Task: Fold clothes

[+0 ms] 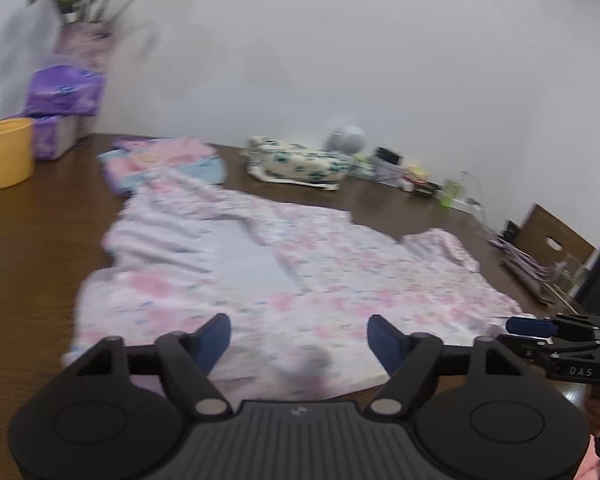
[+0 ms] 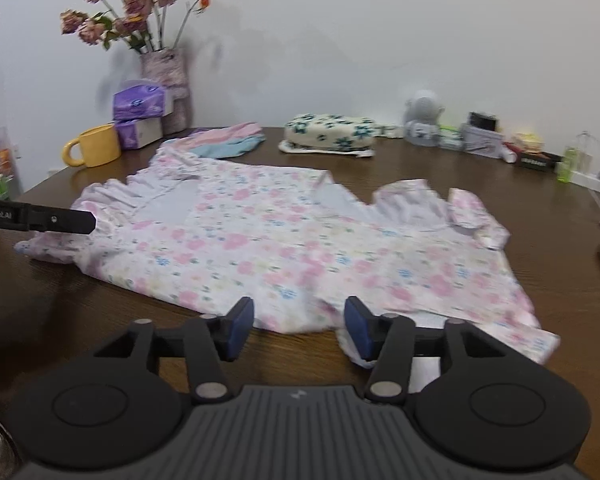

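A pink floral garment (image 2: 284,240) lies spread flat on a brown table (image 2: 500,184). The right gripper (image 2: 300,326), marked "DAS", hovers at its near hem, fingers apart and empty. The left gripper (image 1: 298,340) hovers over the garment's ruffled end, also apart.

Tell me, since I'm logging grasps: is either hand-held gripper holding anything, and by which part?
Nothing is held: left hand-held gripper and right hand-held gripper are open over the pink floral cotton garment.
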